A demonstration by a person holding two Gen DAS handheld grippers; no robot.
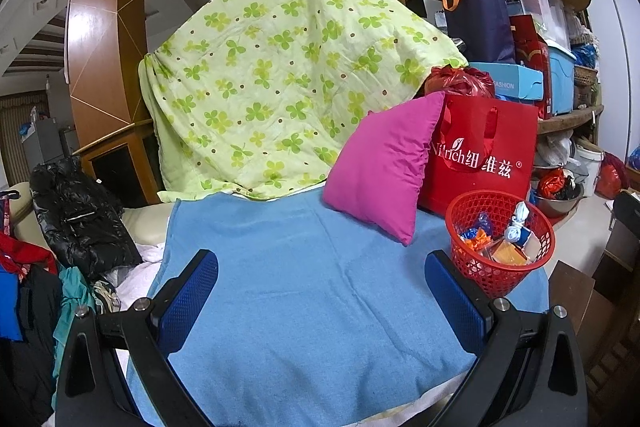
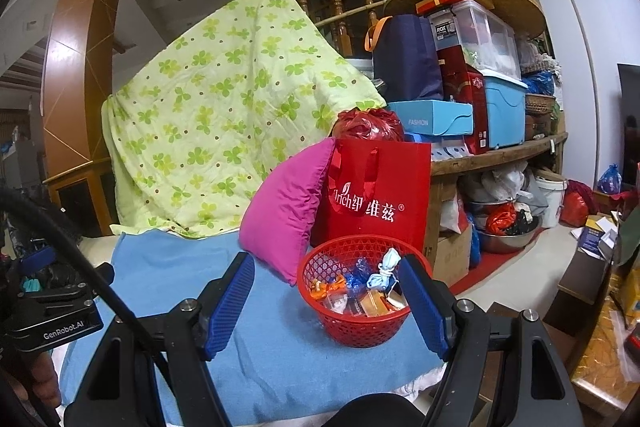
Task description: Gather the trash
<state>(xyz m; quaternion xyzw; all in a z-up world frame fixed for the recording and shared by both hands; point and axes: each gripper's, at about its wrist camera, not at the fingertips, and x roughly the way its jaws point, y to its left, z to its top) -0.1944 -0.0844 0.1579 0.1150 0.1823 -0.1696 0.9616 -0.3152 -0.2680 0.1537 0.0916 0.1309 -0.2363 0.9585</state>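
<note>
A big soft blue cloth [image 1: 304, 267] covers the seat in front, and no loose trash shows on its bare part. At its far right end stands a round red plastic basket with a net pattern [image 2: 356, 311], just in front of a tall red paper bag with white letters [image 2: 380, 195] and beside a pink square pillow [image 2: 286, 211]. The trash is already inside the basket: crinkly orange and blue candy wrappers [image 2: 344, 285] and a pale blue knotted scrap [image 2: 382, 273], all piled low. The right gripper [image 2: 328, 311] is the nearer one. Its two blue fingers stand apart with nothing between the pads; the basket sits straight ahead, a bit to the right of the middle, and the right finger [image 2: 424, 303] overlaps its rim in this view, though I cannot tell if they touch. The left gripper [image 1: 320, 303] also has its fingers apart and empty; it faces the bare blue cloth, and the basket lies off to its right, past its right finger. So a reach for the basket looks easier for the right hand.
</note>
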